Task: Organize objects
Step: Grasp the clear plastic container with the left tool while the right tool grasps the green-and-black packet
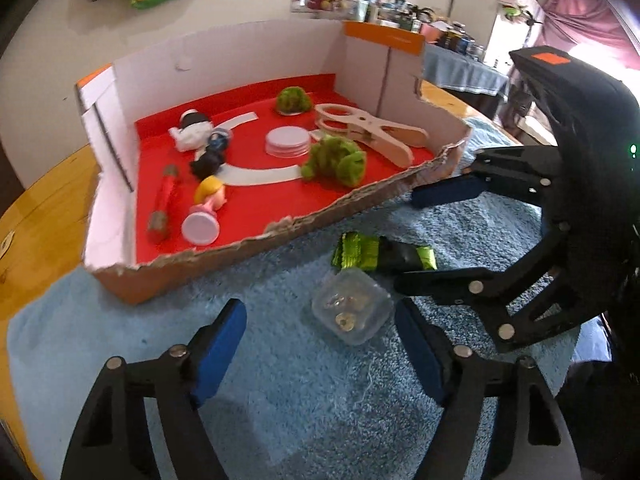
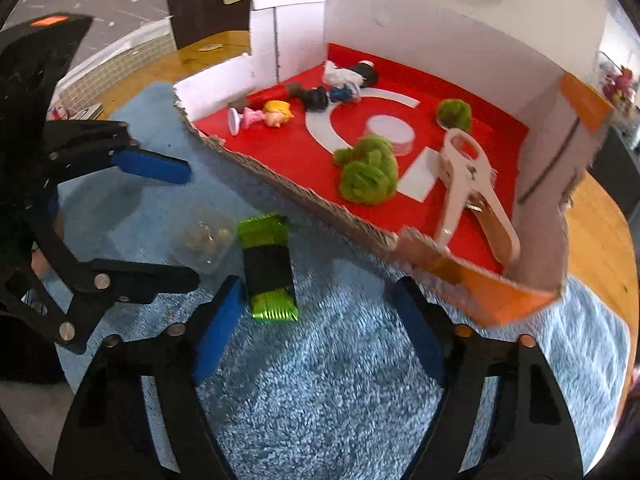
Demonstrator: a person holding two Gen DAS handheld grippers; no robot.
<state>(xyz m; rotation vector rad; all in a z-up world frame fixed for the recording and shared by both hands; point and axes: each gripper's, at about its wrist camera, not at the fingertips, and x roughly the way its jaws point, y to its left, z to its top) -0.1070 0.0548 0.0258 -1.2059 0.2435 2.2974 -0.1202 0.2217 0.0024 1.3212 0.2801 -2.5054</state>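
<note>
Left wrist view: my left tongs (image 1: 320, 348) stand part-open over the blue towel (image 1: 280, 380), holding nothing; the clear plastic case (image 1: 352, 312) sits just ahead, nearer the right finger. I judge it light, stiff and slick, so I would pinch its flat sides. My right tongs (image 2: 320, 332) are likewise apart and empty, the green-and-black foil packet (image 2: 268, 268) beside their left finger: light, crinkly, best taken across its middle. Beyond both lies the cardboard box (image 1: 360, 204) of toys.
</note>
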